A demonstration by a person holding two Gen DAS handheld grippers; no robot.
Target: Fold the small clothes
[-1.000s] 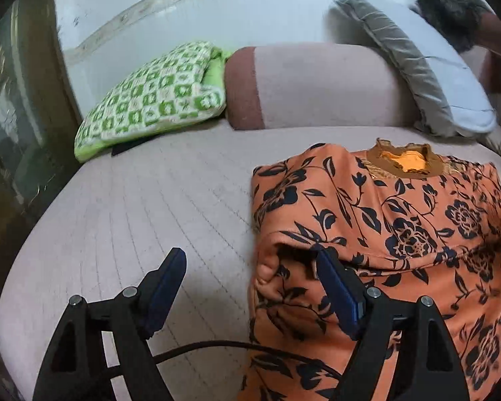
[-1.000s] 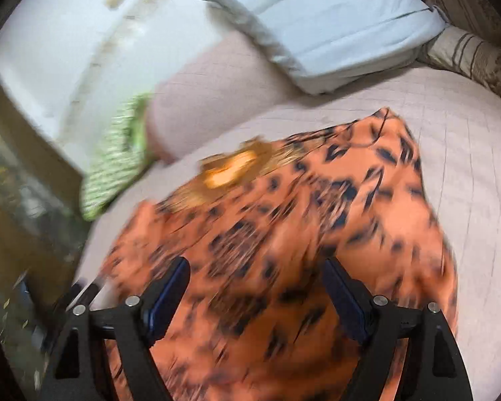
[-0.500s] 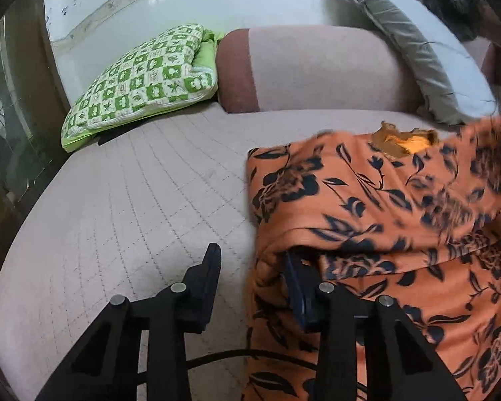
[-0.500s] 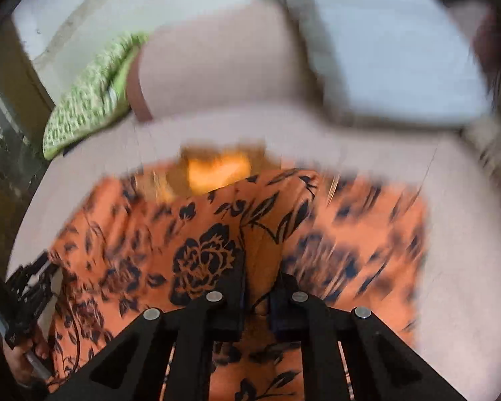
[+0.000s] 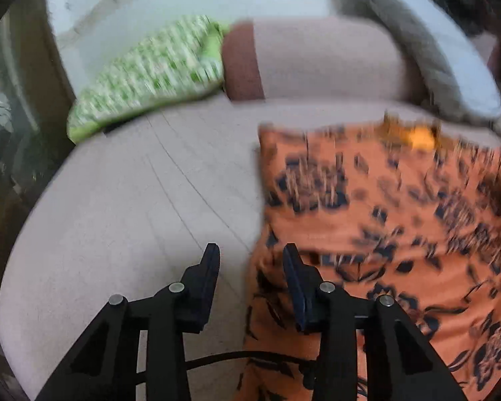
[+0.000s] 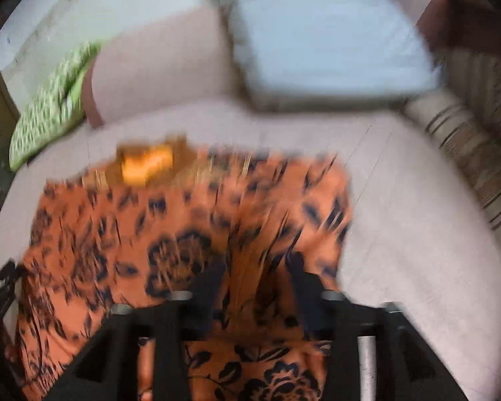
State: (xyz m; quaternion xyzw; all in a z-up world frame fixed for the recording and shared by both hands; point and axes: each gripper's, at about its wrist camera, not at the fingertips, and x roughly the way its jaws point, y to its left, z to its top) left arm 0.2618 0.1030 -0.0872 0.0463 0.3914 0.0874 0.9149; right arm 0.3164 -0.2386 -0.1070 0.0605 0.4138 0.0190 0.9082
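Observation:
An orange garment with dark flowers lies spread on the pink quilted bed, its golden collar at the far side. My left gripper hovers at the garment's left edge, jaws partly apart. The cloth's edge sits by the right finger, and bare sheet shows beside the left one. In the blurred right wrist view, my right gripper is over the garment. Its jaws are opening, a raised ridge of cloth stands loose between them, and neither pad presses it.
A green checked pillow, a pink bolster and a grey-white pillow line the far side of the bed. A striped cushion lies at the right. A dark frame borders the bed on the left.
The left jaws narrowed from wide and have held that gap since. The right gripper pinched a fold of the garment half a second ago, then parted again and rose.

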